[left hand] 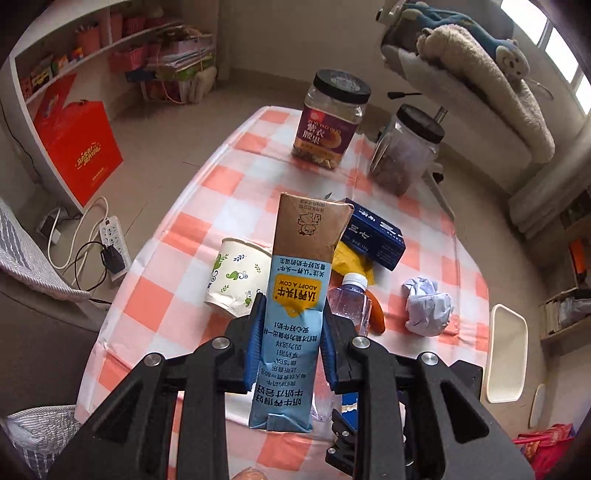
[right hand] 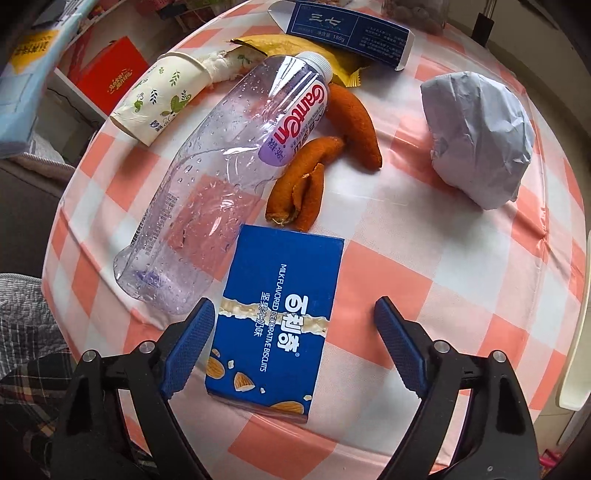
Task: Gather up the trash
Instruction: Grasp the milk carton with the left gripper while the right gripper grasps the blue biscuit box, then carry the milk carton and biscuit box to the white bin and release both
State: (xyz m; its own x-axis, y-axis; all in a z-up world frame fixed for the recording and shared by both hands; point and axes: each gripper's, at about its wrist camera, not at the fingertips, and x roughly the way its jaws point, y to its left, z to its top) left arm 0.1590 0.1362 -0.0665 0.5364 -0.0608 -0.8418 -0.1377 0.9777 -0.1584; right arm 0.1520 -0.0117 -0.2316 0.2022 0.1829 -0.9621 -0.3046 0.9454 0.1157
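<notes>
My left gripper (left hand: 291,332) is shut on a flattened blue-and-brown milk carton (left hand: 295,295) and holds it above the table; the carton also shows at the left edge of the right wrist view (right hand: 22,74). My right gripper (right hand: 295,332) is open, its fingers either side of a blue biscuit box (right hand: 280,325) lying flat on the checked tablecloth (right hand: 461,295). Beyond the box lie an empty clear plastic bottle (right hand: 221,177), orange peel pieces (right hand: 306,188), a crushed paper cup (right hand: 159,99), a crumpled paper ball (right hand: 480,136), a yellow wrapper (right hand: 291,48) and a dark blue carton (right hand: 351,33).
Two black-lidded jars, one labelled (left hand: 328,122) and one clear (left hand: 406,147), stand at the table's far end. A white chair with plush toys (left hand: 472,74) is behind them. A mesh basket (left hand: 37,435) sits on the floor at left, near a power strip (left hand: 114,240) and a red bag (left hand: 77,147).
</notes>
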